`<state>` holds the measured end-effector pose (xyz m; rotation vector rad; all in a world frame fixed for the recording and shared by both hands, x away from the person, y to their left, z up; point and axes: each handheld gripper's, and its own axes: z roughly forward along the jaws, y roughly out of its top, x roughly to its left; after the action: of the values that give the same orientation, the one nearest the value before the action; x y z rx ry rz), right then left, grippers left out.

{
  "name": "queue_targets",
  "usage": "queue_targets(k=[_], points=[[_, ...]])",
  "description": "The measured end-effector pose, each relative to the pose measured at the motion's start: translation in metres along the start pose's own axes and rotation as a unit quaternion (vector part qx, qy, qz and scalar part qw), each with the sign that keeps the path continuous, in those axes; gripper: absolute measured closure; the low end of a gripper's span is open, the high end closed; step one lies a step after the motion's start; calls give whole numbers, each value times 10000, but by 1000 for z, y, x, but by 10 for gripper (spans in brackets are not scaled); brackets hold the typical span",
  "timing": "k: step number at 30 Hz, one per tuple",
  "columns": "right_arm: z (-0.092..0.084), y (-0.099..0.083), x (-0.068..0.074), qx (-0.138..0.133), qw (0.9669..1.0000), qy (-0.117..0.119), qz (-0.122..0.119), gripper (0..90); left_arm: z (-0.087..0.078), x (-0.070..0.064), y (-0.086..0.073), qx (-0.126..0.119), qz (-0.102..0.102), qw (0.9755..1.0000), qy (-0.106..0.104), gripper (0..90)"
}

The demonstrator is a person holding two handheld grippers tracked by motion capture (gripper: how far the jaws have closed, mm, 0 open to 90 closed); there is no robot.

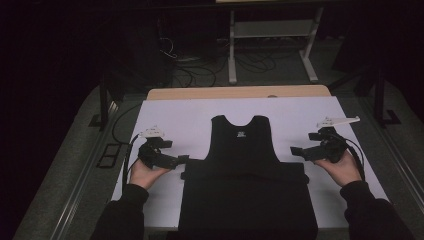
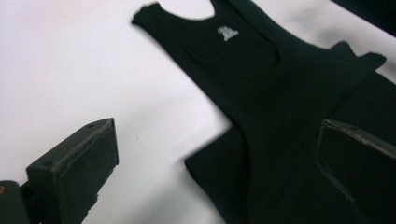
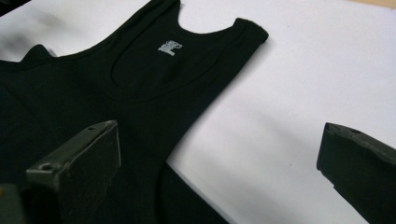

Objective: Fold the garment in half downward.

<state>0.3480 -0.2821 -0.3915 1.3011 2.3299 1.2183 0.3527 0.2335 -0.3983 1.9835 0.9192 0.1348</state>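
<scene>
A white-covered counter [image 1: 165, 112] carries a black tank top [image 1: 244, 165], laid flat at the middle with its neckline toward the far edge and its lower part folded into a wide block near the person's side. A small white label [image 2: 227, 32] sits just under the neckline. The left tool [image 1: 181, 160] hangs at the garment's left edge, at about armhole height, jaws spread wide and holding nothing; in the left gripper view one jaw stands over bare white cover, the other over black cloth. The right tool [image 1: 295, 151] hangs at the right edge, jaws likewise spread and empty.
</scene>
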Motion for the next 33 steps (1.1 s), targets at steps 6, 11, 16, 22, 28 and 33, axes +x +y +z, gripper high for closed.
queue_targets(k=[6,11,16,22,28,33], points=[[0,12,-4,-76,10000,27,-9,0,0,4,13,-75,18,10000,-6,0],[0,21,-8,-120,9999,65,6,0,1,5,22,-42,46,10000,9,0],[0,28,-10,-135,9999,45,-11,0,4,7,31,6,103,9999,-53,0],[2,37,-10,-79,9999,64,-48,0,8,12,38,47,155,9998,-132,0],[7,47,-10,-37,9999,76,-114,0,12,15,43,23,158,9997,-172,0],[13,57,-11,-7,9998,81,-156,0,14,18,49,-26,170,9997,-195,0]])
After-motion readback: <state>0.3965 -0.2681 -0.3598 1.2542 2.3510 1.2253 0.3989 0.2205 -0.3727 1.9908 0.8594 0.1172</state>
